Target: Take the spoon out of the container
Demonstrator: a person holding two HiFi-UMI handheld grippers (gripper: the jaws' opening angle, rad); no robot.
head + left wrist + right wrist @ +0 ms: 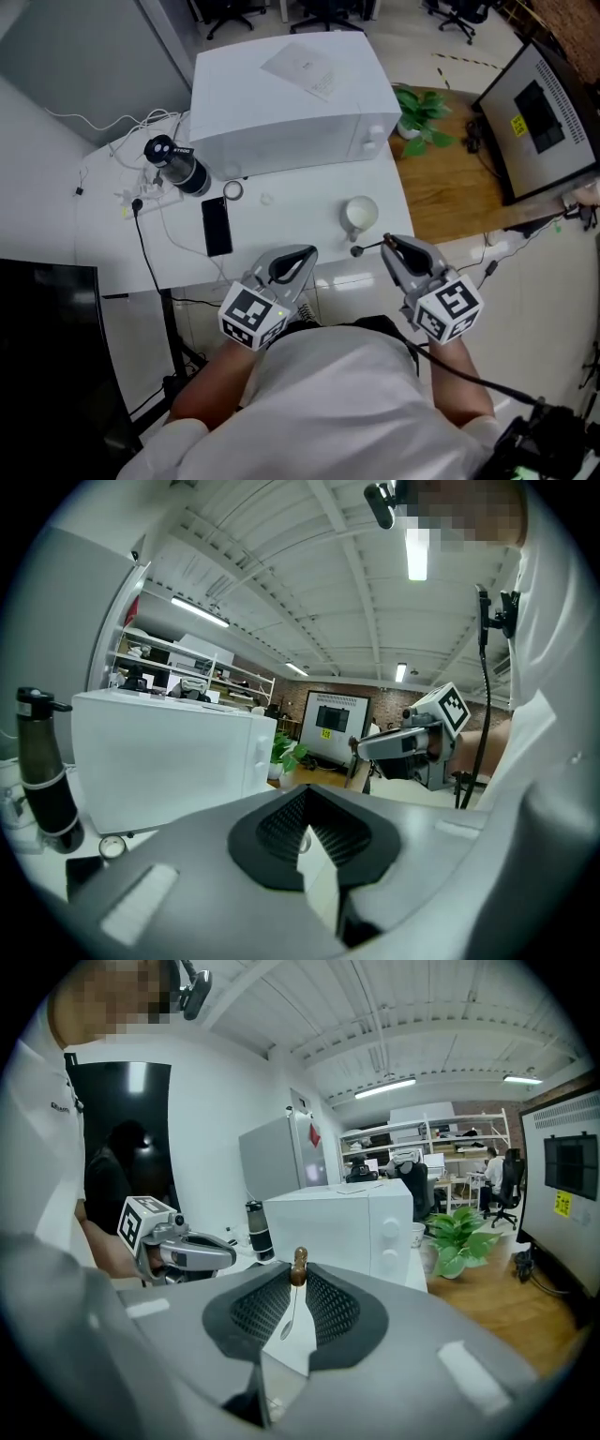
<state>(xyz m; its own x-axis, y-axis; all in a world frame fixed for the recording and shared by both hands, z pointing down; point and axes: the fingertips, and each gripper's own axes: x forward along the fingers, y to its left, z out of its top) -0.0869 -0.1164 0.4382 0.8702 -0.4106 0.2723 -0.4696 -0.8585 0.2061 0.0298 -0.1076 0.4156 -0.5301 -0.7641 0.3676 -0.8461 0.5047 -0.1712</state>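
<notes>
Since the thin metal spoon with a brown knob end (367, 248) is clamped between the closed jaws of the right gripper (389, 246), clear of the round white cup (360, 214) just above it at centre frame, the lift-out looks done. Next comes setting it on the white table (281, 220). The left gripper (305, 255), jaws together and empty, waits lower centre. A black phone (217, 226), dark bottle (178, 167) and white microwave (291, 103) lie farther off, blocking nothing.
</notes>
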